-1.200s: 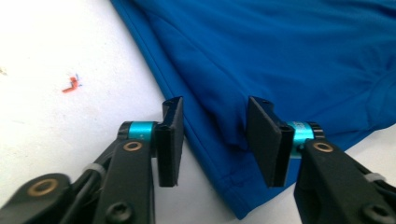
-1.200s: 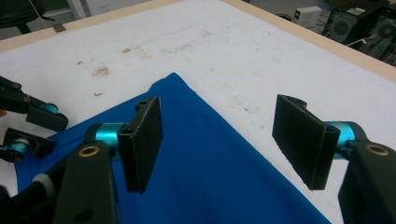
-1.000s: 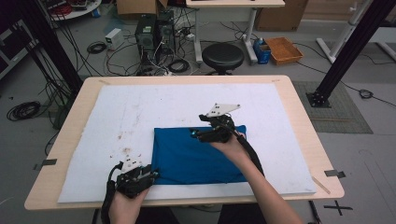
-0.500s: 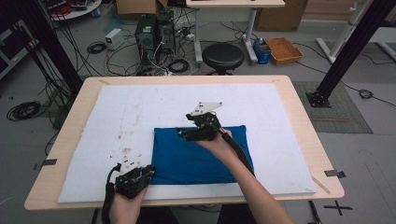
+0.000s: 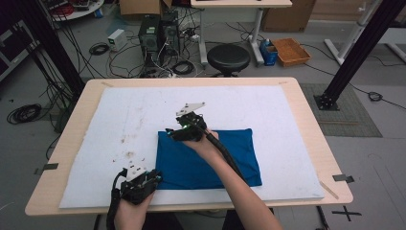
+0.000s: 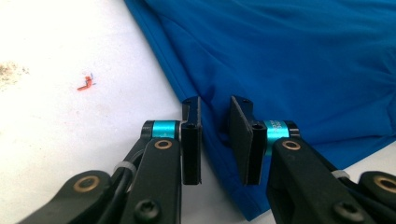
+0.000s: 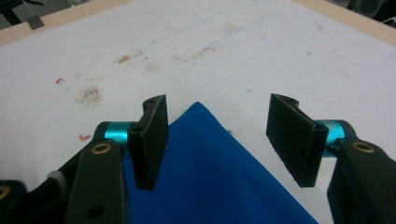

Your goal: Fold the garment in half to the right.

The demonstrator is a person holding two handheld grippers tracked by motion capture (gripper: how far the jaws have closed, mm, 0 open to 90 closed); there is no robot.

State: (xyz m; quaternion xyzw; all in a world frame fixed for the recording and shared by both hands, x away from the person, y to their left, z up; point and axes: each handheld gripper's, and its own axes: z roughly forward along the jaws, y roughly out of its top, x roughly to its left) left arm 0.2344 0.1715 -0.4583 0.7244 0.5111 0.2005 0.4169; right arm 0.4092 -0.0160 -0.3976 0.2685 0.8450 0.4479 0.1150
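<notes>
A folded blue cloth (image 5: 210, 158) lies on the white mat (image 5: 119, 120), toward the near side. My left gripper (image 5: 155, 178) rests at the cloth's near-left corner. In the left gripper view its jaws (image 6: 215, 105) stand a narrow gap apart astride the cloth's edge (image 6: 303, 60) and have just been opening a little; the pads do not press the fabric. My right gripper (image 5: 171, 133) hovers at the far-left corner. Its jaws (image 7: 219, 105) stand wide on either side of the cloth's pointed corner (image 7: 210, 177) and have just been closing, without touching it.
The mat covers a wooden table (image 5: 306, 110) and carries brown stains (image 5: 129, 154) and a red speck (image 6: 85, 85) left of the cloth. Beyond the table stand a black stool (image 5: 228, 57), computers, cables and black frame posts.
My right gripper has slid left along the cloth's far edge to its far-left corner. The left gripper has stayed at the near-left corner.
</notes>
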